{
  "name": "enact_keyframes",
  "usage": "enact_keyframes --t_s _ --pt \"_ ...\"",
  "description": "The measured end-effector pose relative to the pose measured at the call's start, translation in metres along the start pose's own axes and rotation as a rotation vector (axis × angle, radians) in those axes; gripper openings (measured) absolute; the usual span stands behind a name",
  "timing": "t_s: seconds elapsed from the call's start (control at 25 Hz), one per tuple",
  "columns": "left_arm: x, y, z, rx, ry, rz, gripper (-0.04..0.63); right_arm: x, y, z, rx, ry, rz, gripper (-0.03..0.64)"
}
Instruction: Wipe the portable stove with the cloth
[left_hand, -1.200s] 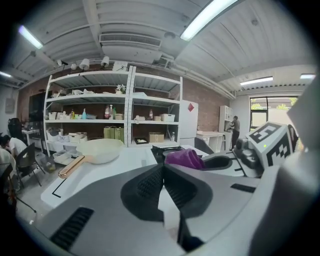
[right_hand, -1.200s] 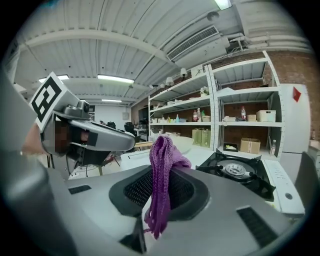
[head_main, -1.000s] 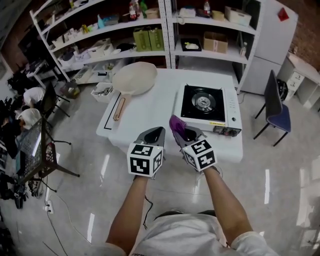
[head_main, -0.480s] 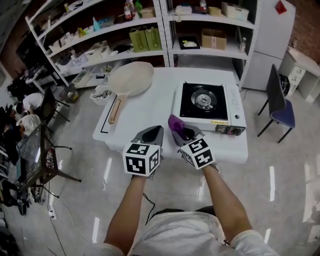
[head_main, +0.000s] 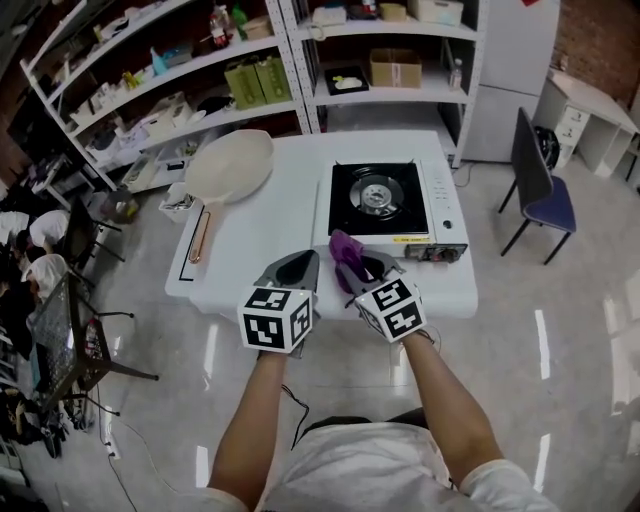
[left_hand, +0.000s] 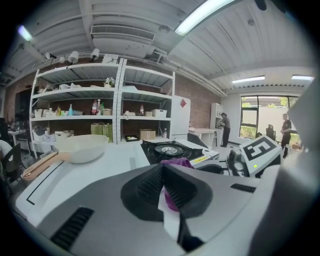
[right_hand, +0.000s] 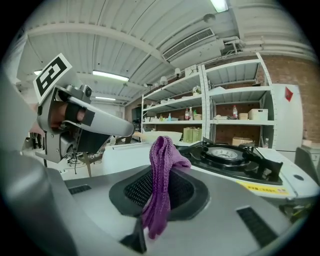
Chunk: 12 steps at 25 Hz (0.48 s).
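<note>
The portable stove (head_main: 388, 205) sits on the right part of the white table (head_main: 270, 230), black top and round burner, also seen in the left gripper view (left_hand: 167, 148) and the right gripper view (right_hand: 235, 161). My right gripper (head_main: 352, 266) is shut on a purple cloth (right_hand: 162, 175), which sticks up from its jaws just short of the stove's front left corner (head_main: 345, 248). My left gripper (head_main: 295, 272) is beside it over the table's near edge, shut with nothing in it; the purple cloth (left_hand: 175, 165) shows past its jaws.
A large cream pan (head_main: 228, 165) with a wooden handle lies on the table's far left. Metal shelves (head_main: 300, 60) with boxes stand behind the table. A blue chair (head_main: 537, 190) is at the right, and people sit at the far left (head_main: 35, 240).
Both grippers have come closer to the table's near edge and the stove; the cloth stays clamped in the right gripper. The view has shifted forward.
</note>
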<state>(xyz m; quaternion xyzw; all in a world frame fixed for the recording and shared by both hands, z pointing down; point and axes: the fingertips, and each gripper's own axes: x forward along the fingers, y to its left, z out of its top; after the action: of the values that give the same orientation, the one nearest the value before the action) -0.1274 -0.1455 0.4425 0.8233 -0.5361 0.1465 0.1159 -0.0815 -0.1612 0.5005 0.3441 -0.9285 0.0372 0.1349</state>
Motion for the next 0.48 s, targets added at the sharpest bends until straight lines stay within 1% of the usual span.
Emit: enact_keyframes --t_s 0.28,0.48 --pt "0.018 -0.027 0.007 0.005 0.001 -0.048 0.003 -0.027 -0.026 -0.009 0.014 0.006 -0.053 0.061" --pt "0.028 -0.045 0.01 0.012 0.004 -0.086 0.003 -0.049 -0.047 -0.019 0.049 0.025 -0.108 0.061"
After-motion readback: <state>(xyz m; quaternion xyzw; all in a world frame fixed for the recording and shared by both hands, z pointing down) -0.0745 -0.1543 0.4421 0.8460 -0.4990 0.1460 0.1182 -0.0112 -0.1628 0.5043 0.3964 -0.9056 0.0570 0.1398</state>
